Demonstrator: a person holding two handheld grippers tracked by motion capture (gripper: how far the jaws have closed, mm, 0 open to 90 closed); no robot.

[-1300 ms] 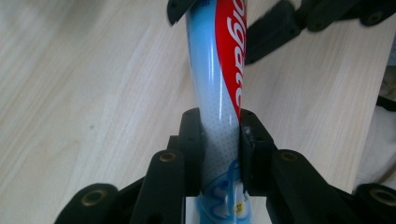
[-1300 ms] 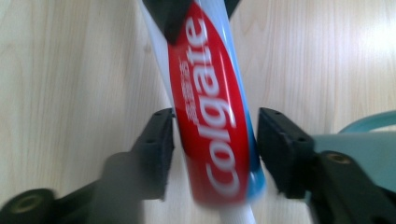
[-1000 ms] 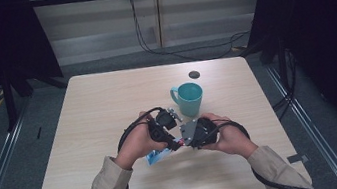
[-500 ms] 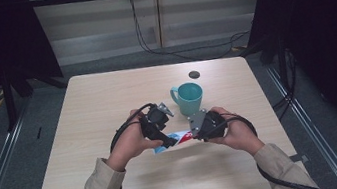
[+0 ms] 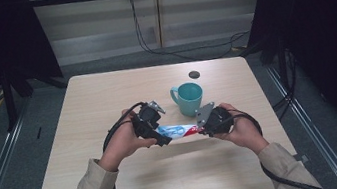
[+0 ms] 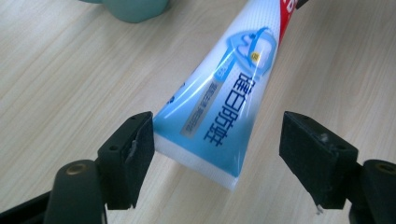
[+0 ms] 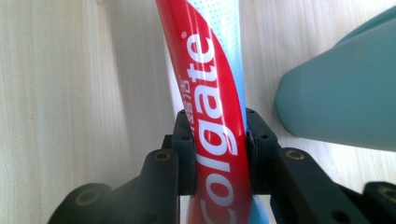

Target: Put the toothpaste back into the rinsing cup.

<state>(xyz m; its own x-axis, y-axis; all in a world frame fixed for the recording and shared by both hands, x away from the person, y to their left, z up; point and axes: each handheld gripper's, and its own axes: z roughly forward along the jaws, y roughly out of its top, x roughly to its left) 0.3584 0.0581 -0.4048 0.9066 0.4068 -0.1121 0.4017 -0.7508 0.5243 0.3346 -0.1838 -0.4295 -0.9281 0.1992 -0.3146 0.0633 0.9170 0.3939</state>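
Observation:
A toothpaste tube (image 5: 178, 131), white and blue with a red band, hangs level just above the table between my two grippers. My right gripper (image 5: 202, 130) is shut on its red end; the right gripper view has both pads pressed against the tube (image 7: 210, 70) at the jaws (image 7: 217, 144). My left gripper (image 5: 162, 138) has just been opening. The tube's flat crimped end (image 6: 224, 107) lies between its jaws (image 6: 219, 144), with a wide gap to the right pad (image 6: 303, 144).
A teal mug (image 5: 190, 99) stands just behind the grippers, close beside the tube (image 7: 341, 88). A small dark round thing (image 5: 194, 74) lies farther back. The light wooden table (image 5: 96, 100) has bare room left of the hands.
The left jaws have opened off the tube's flat end. The two hands have drawn apart, left hand leftward and right hand rightward, so more of the tube shows between them.

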